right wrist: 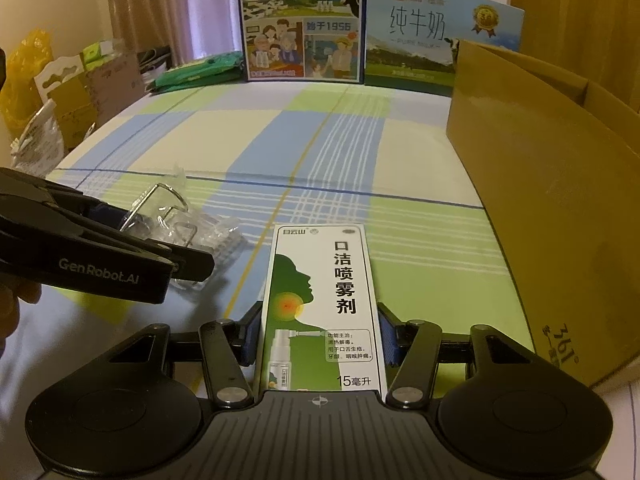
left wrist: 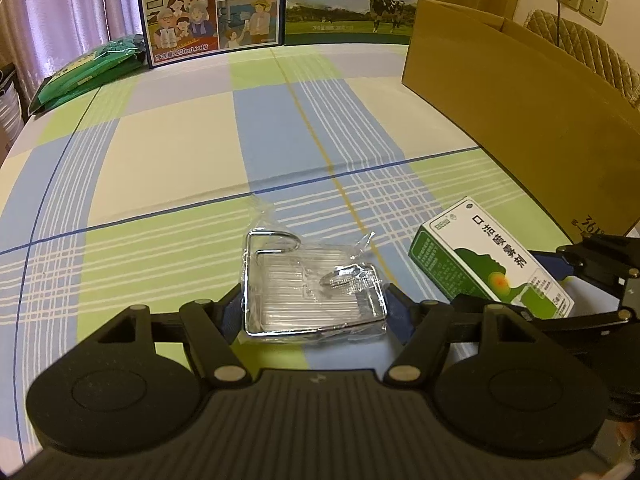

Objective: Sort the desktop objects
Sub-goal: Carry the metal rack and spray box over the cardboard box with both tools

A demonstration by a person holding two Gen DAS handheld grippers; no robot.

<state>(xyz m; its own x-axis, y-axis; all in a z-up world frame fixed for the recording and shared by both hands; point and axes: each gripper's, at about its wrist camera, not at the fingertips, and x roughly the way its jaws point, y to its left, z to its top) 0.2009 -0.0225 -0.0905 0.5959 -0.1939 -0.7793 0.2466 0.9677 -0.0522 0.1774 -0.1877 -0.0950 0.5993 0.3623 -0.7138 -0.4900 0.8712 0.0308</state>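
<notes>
Left gripper (left wrist: 314,308) grips shiny bagged wire rack (left wrist: 312,284) on checked cloth (left wrist: 168,160): light, slippery wrap, hold metal sides. Right gripper (right wrist: 320,334) squeezes green spray box (right wrist: 322,304): light, crushable, hold long sides. Cardboard box (right wrist: 540,184) near.

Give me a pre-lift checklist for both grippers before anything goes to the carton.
1. Right gripper around the spray box: ok, pads at both sides.
2. Left gripper around the bagged wire rack: ok, though firm contact cannot be told.
3. Grippers apart: ok, but close.
4. Carton open on top: ok.
5. Room inside carton: cannot tell.
6. Cloth bare on the way: ok.
</notes>
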